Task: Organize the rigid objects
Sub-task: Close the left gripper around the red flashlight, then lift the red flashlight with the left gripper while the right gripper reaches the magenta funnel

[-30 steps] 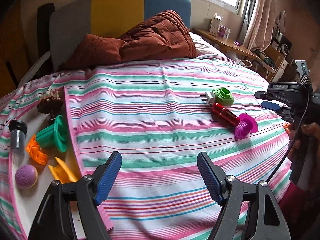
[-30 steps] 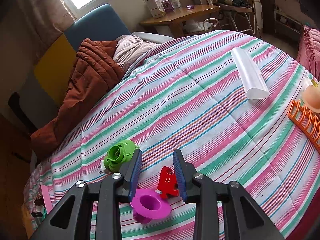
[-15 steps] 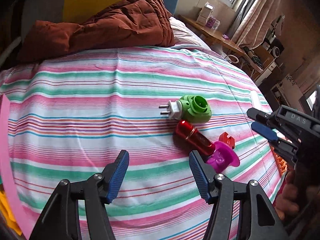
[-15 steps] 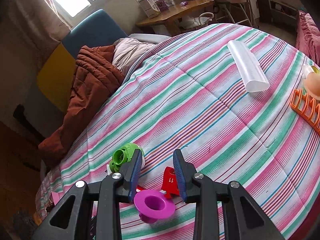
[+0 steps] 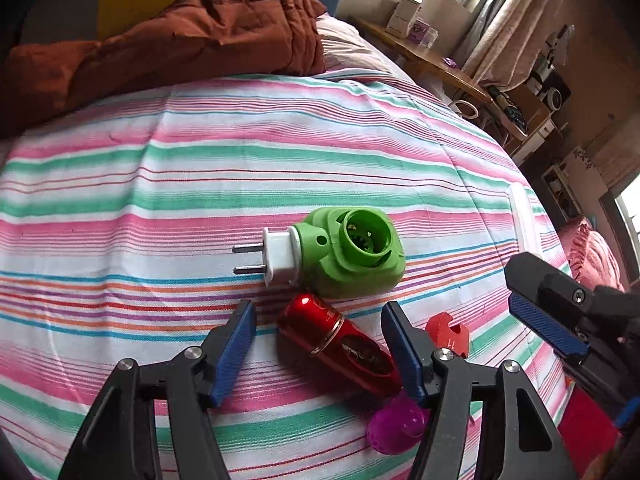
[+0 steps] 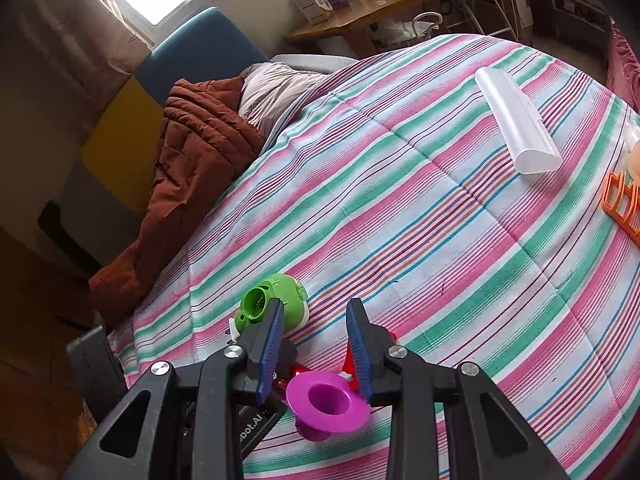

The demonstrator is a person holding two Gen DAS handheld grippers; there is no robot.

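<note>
On the striped bedspread [image 5: 200,168] lie a green plug-in device [image 5: 348,252] with white prongs, a shiny red cylinder [image 5: 340,348], a small red clip-like piece [image 5: 448,334] and a purple flanged cup [image 6: 328,400]. My left gripper [image 5: 318,344] is open, and the red cylinder lies between its jaws without the pads touching it. My right gripper [image 6: 316,344] hovers just above the purple cup, jaws drawn close with nothing between them. In the left wrist view the right gripper [image 5: 548,312] shows at the right edge. The green device [image 6: 272,304] sits just beyond its left finger.
A rumpled brown quilt [image 5: 180,36] and a pillow [image 6: 276,88] lie at the head of the bed. A translucent white tube [image 6: 520,136] and an orange rack [image 6: 624,208] rest on the right. A wooden desk [image 6: 360,12] stands beyond the bed.
My left gripper swept right across the bed, away from the tray of toys, and came down around the red cylinder with its jaws narrower. The right gripper stayed put.
</note>
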